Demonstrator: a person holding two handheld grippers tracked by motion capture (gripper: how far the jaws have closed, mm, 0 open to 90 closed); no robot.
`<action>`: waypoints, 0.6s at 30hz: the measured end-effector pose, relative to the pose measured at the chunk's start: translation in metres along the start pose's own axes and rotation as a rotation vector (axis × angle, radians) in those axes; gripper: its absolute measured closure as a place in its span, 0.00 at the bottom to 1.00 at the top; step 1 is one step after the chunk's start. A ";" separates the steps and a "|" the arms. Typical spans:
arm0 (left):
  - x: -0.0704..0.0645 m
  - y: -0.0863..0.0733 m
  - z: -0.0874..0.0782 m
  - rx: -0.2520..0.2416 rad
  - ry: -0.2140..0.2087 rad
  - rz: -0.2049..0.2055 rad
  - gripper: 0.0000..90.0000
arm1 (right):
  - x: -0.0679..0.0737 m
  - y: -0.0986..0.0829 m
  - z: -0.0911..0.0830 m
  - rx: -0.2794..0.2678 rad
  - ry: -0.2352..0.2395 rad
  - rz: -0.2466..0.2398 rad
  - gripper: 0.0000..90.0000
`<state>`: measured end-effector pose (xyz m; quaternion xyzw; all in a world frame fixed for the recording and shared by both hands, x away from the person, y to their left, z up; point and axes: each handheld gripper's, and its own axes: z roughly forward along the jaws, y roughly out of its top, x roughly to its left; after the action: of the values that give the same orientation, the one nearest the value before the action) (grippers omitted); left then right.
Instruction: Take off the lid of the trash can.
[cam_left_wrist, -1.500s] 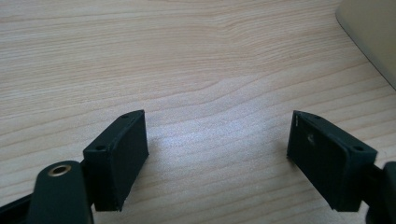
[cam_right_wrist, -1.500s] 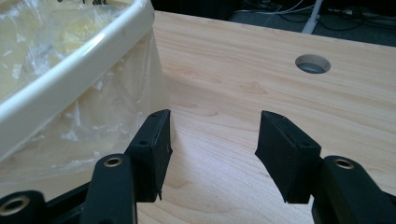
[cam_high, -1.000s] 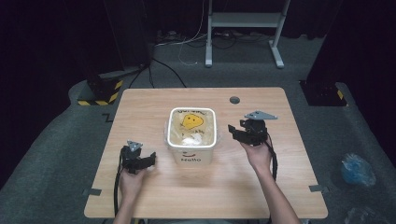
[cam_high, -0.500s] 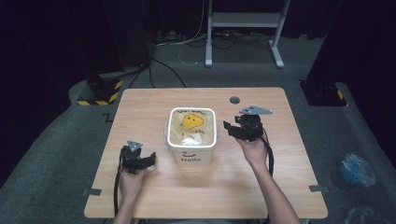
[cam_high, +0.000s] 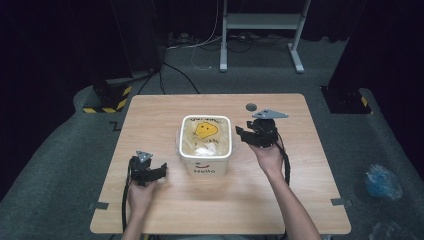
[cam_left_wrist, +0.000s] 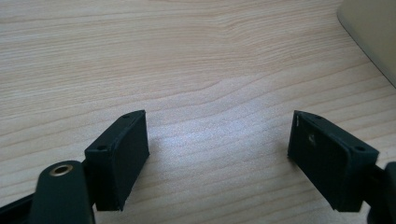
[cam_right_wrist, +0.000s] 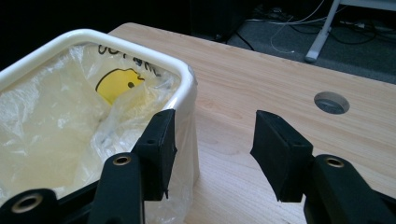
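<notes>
White plastic bin (cam_right_wrist: 187, 100) with its clear liner (cam_right_wrist: 60, 126) sits just left of my released right tool (cam_right_wrist: 212, 147); the high view adds my left tool (cam_high: 150, 172), released.

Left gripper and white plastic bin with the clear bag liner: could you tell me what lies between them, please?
Nothing: in the high view only bare wooden table separates the left gripper from the white plastic bin.

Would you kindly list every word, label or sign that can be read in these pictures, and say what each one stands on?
"Hello": dark letters under a small smile mark, on the near wall of the white bin.
Dark lettering on the plastic liner at the bin's far rim, above a yellow face print: cut off and crumpled, not readable.
Black-and-yellow hazard stripes, no words, on the floor beyond the table.
</notes>
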<state>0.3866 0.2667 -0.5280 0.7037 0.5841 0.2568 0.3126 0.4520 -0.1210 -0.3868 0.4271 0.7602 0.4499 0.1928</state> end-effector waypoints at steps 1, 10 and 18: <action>0.000 0.000 0.000 0.000 0.000 0.000 0.23 | 0.000 0.000 0.000 0.000 0.000 0.000 0.55; 0.000 0.000 0.000 0.000 0.001 -0.001 0.23 | 0.005 0.009 0.002 -0.005 0.011 -0.015 0.56; 0.000 0.000 0.000 0.001 0.001 -0.002 0.23 | 0.005 0.011 0.006 -0.002 0.016 0.001 0.57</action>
<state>0.3867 0.2667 -0.5279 0.7032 0.5849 0.2565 0.3124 0.4590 -0.1111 -0.3800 0.4237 0.7610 0.4543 0.1868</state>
